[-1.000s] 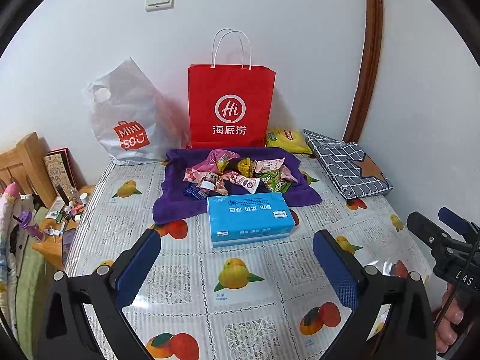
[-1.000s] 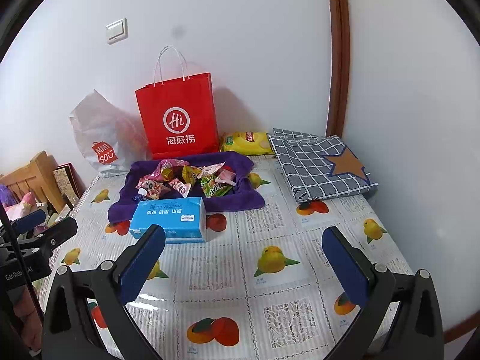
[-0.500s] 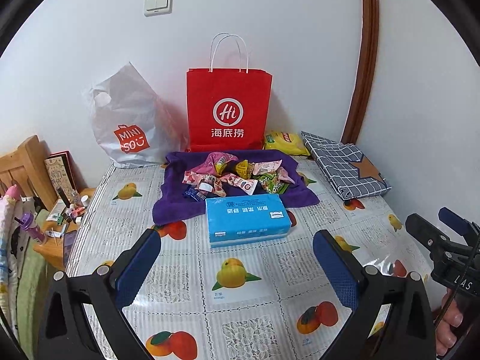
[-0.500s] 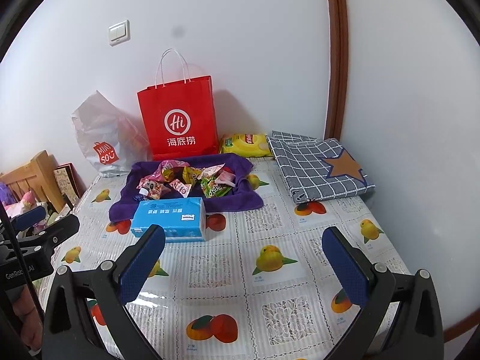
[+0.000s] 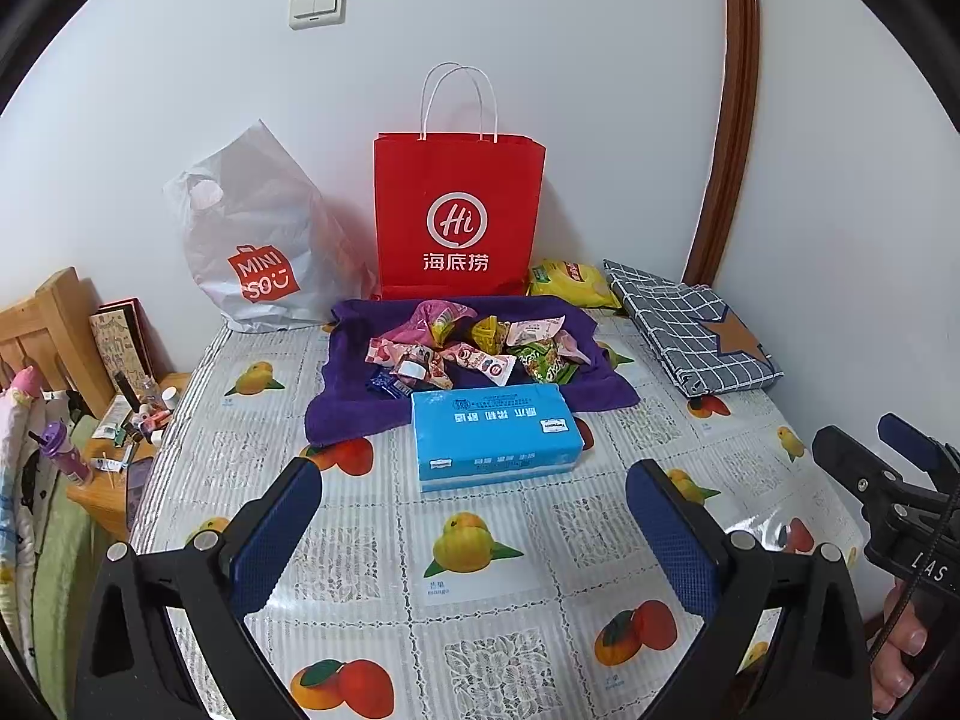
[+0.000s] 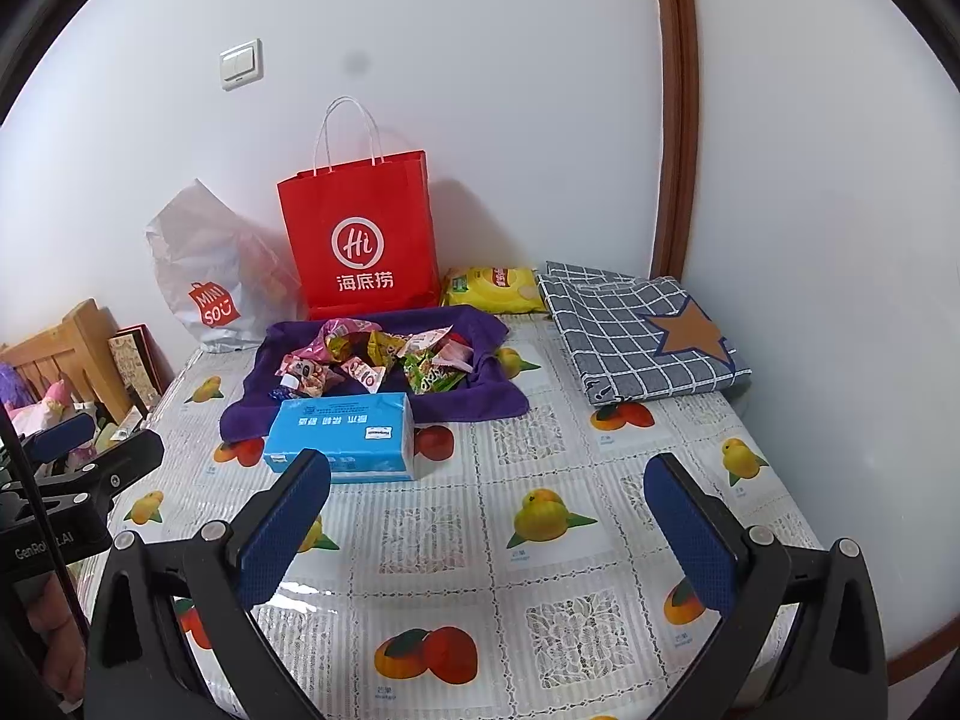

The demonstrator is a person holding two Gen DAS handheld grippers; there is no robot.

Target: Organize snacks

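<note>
- Left wrist view: the left tool (image 5: 474, 516) hangs above the worktop (image 5: 480, 618) with its blue pads spread wide and nothing between them.
- The right tool (image 6: 489, 510) is likewise wide apart and empty; in the left view it shows at the right edge, gripped by a hand (image 5: 900, 654).
- The snacks (image 5: 474, 348), a loose heap of pink, yellow and green packets, lie on a purple cloth (image 5: 342, 414) near the far wall, their long axes pointing every which way.
- A blue tissue pack (image 5: 495, 429) lies flat just in front of the heap, its long axis running left to right, its rear edge on the cloth.
- Behind the cloth a red paper bag (image 5: 459, 216) stands upright against the white wall, a grey plastic bag (image 5: 258, 240) slumped on its left and a yellow packet (image 5: 570, 282) on its right.
- A folded grey checked cloth (image 5: 690, 330) lies in the right corner.
- The worktop wears a fruit-print cover.
</note>
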